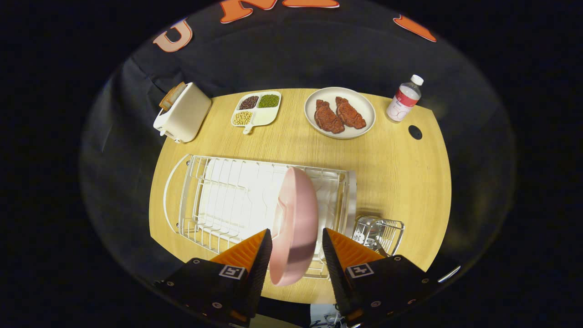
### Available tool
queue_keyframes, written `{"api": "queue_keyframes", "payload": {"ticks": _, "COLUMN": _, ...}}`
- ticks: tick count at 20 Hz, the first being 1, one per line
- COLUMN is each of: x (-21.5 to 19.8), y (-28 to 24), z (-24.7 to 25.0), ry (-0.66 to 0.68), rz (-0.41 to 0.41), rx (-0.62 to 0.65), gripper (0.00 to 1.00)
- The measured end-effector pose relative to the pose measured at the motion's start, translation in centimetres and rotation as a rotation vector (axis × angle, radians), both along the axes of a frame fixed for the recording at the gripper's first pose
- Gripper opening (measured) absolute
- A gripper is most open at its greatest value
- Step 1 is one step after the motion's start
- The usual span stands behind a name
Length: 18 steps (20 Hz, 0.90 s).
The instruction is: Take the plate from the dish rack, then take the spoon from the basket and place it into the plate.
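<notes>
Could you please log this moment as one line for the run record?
step: taking plate | claw: open, fingers either side of pink plate | plate: on edge in dish rack | basket: beside rack, untouched

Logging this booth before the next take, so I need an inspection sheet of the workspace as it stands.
Surface: light wooden table, with a dark round hole near the bottle.
Job's things: pink round plate upright in the white wire dish rack; small wire basket beside the rack, spoon not clear.
Clutter: white toaster, white divided tray of beans, white plate of meat, plastic bottle.
Grippers: hand-held gripper open, fingers either side of the pink plate.
Cables: nothing seen.
Surroundings: black cloth wall.
</notes>
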State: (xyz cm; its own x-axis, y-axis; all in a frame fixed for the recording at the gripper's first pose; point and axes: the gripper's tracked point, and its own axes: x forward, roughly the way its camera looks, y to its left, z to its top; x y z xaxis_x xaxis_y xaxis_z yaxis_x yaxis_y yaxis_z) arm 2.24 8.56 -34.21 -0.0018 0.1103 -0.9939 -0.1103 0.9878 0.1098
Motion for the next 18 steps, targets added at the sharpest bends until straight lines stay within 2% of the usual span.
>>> {"api": "queue_keyframes", "payload": {"ticks": 4, "x": -0.9, "y": -0.1, "z": -1.9, "ry": 0.085, "rz": 0.033, "rx": -0.077, "gripper": 0.56}}
{"api": "queue_keyframes", "payload": {"ticks": 7, "x": -1.5, "y": -0.7, "z": -2.3, "ry": 0.116, "rz": 0.023, "rx": -0.132, "gripper": 0.38}}
{"api": "queue_keyframes", "payload": {"ticks": 9, "x": -1.6, "y": -1.0, "z": -1.9, "ry": 0.113, "rz": 0.008, "rx": -0.151, "gripper": 0.33}}
{"api": "queue_keyframes", "payload": {"ticks": 14, "x": -1.4, "y": -1.5, "z": -0.2, "ry": 0.083, "rz": -0.048, "rx": -0.132, "gripper": 0.31}}
{"api": "queue_keyframes", "payload": {"ticks": 18, "x": -1.5, "y": -2.6, "z": 0.7, "ry": 0.068, "rz": -0.045, "rx": -0.194, "gripper": 0.31}}
